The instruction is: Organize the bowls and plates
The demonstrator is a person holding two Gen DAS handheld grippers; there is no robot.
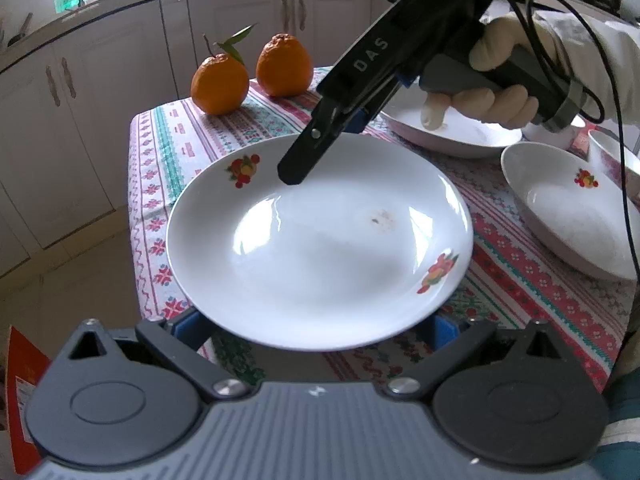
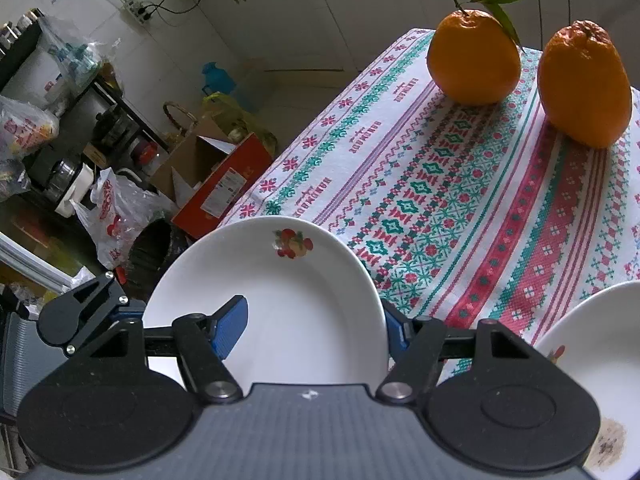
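Plate: you are looking at a round, glossy white plate (image 1: 320,248) with a shallow well, fruit prints on the rim and a small brown smudge inside. It is sitting at the near corner of the table and is overhanging the edge.
Right gripper: your right gripper (image 1: 292,174) is reaching in from the far side and is clamping the plate's far rim. One ribbed blue pad (image 2: 230,328) is lying on top; the other is going behind the rim.
Left gripper: your left gripper (image 1: 312,332) is sitting at the near rim with its matte black arms spread wide. The rim is covering its blue tips, so you cannot tell whether they are pressing on the plate.
Right hand: your right hand (image 1: 500,80) is wearing a pale glove and is wrapping a grey handle, with a black cable looping off it.
Cloth: a woven cloth (image 1: 168,148) with red, green and purple bands is covering the table.
Oranges: two dimpled oranges (image 1: 285,66) are standing at the far edge, one bearing a stem and leaves.
Bowl: a white bowl (image 1: 572,216) with the same print is being cut off at the right.
Dish: a second white dish (image 1: 452,136) is lying partly hidden behind your right hand.
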